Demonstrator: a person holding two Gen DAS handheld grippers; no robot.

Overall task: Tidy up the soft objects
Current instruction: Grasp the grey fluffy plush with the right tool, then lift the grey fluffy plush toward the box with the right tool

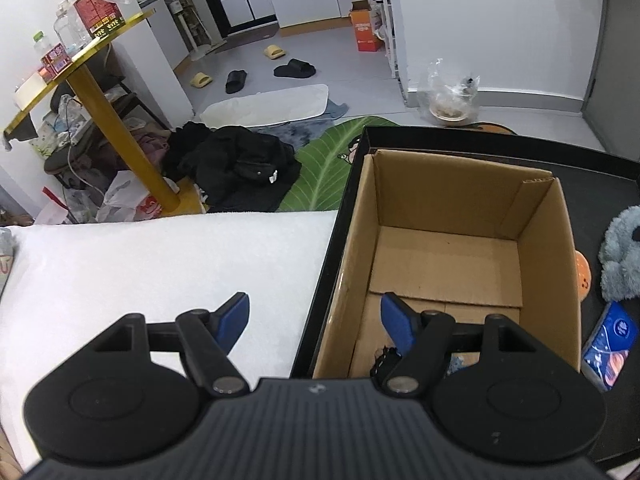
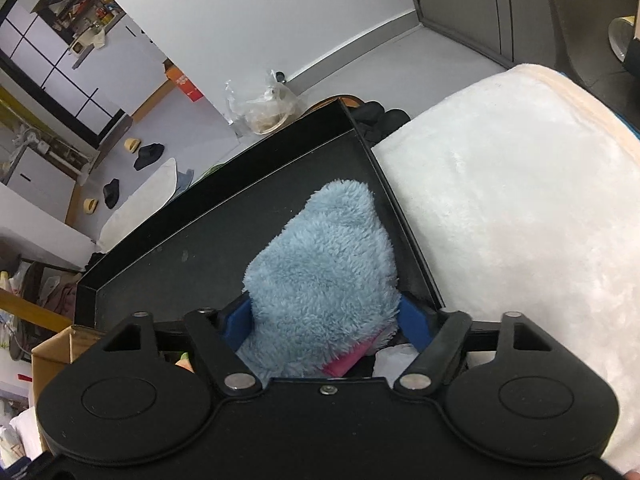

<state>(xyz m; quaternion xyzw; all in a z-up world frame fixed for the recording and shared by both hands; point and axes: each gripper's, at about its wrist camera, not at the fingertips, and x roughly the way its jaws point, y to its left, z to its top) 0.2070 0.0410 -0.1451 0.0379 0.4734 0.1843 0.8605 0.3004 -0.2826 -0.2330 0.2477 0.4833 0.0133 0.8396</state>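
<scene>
Left wrist view: mounted behind the left gripper (image 1: 316, 320), angled down and forward, close over an open cardboard box (image 1: 448, 240) in a black tray (image 1: 592, 196), room floor beyond.

Right wrist view: behind the right gripper (image 2: 324, 320), rolled sideways, very near a blue plush toy (image 2: 324, 264) above the tray (image 2: 192, 248).

Shared: tray, box corner (image 2: 52, 352), probably the same plush (image 1: 620, 256), slippers, bagged bowl.

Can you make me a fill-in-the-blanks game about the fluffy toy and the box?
1. The fluffy toy between the right gripper jaws is light ____.
2. The open box is made of brown ____.
3. The left gripper jaws are ____, holding nothing.
4. The box stands in a ____ tray.

Missing words: blue; cardboard; open; black
</scene>
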